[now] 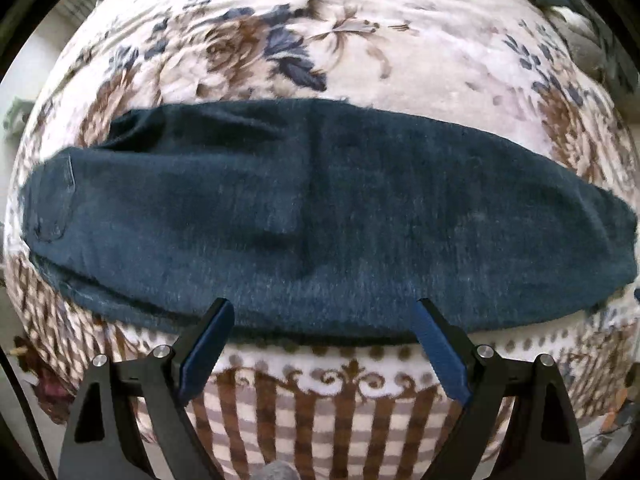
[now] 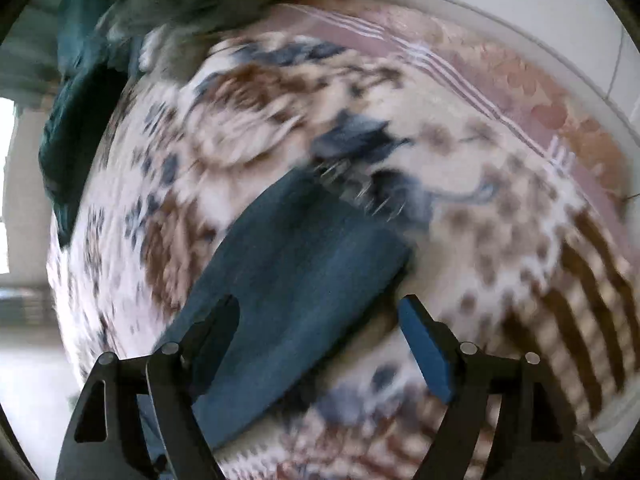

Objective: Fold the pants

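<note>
Dark teal pants [image 1: 320,220] lie flat across a floral blanket [image 1: 360,40], folded lengthwise, waist and pocket at the left, leg end at the right. My left gripper [image 1: 322,310] is open and empty, its fingertips just above the pants' near edge. In the blurred right wrist view the leg end of the pants [image 2: 304,264] runs diagonally from the lower left up to the middle. My right gripper [image 2: 320,306] is open and empty, hovering over that leg end.
The blanket [image 2: 500,220] has a striped brown border at the near edge. A heap of teal and grey clothes [image 2: 120,40] lies at the far left in the right wrist view, and shows at the top right corner of the left wrist view [image 1: 580,8].
</note>
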The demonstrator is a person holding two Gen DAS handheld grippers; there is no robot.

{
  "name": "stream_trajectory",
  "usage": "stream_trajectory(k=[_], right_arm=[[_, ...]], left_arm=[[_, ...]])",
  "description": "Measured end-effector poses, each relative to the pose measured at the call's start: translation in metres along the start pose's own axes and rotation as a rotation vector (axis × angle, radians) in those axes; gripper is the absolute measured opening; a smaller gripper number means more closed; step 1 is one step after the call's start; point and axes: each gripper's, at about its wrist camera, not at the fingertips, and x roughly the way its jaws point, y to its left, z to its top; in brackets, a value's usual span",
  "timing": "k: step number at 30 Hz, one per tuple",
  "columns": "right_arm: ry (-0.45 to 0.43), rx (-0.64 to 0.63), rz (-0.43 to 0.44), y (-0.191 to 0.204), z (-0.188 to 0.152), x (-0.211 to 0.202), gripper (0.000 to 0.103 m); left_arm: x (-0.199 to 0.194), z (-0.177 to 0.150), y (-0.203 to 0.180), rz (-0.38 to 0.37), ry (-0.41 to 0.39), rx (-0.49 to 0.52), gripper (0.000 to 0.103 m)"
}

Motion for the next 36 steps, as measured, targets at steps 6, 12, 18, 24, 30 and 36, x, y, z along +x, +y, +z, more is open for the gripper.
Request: stream_trajectory(k=[6, 12, 18, 24, 30, 36], right_arm=[[0.184, -0.200, 0.024, 0.120, -0.112, 0.012, 0.084], [0.458, -0.299, 0.134, 0.233, -0.247, 0.069, 0.069], [0.580, -0.096, 0.187, 0.285, -0.333, 0.128, 0.054], [0.554, 0.111, 0.170, 0.278, -0.353, 0.166, 0.050], [0.484, 0.028, 0.075, 0.294, -0.362, 0.156, 0.015], [0.527, -0.002, 0.153, 0.311, -0.360, 0.150, 0.020]], left_arm=[[-0.013, -0.005, 0.071, -0.019, 0.012, -0.101, 0.091], [-0.007, -0.010, 0.224, 0.037, 0.042, -0.327, 0.091], [0.002, -0.010, 0.390, 0.008, 0.014, -0.580, 0.031], [0.049, -0.010, 0.483, -0.176, 0.089, -0.824, 0.048], [0.065, -0.021, 0.493, -0.202, 0.132, -0.892, 0.052], [0.028, -0.040, 0.498, -0.217, 0.011, -0.954, 0.055]])
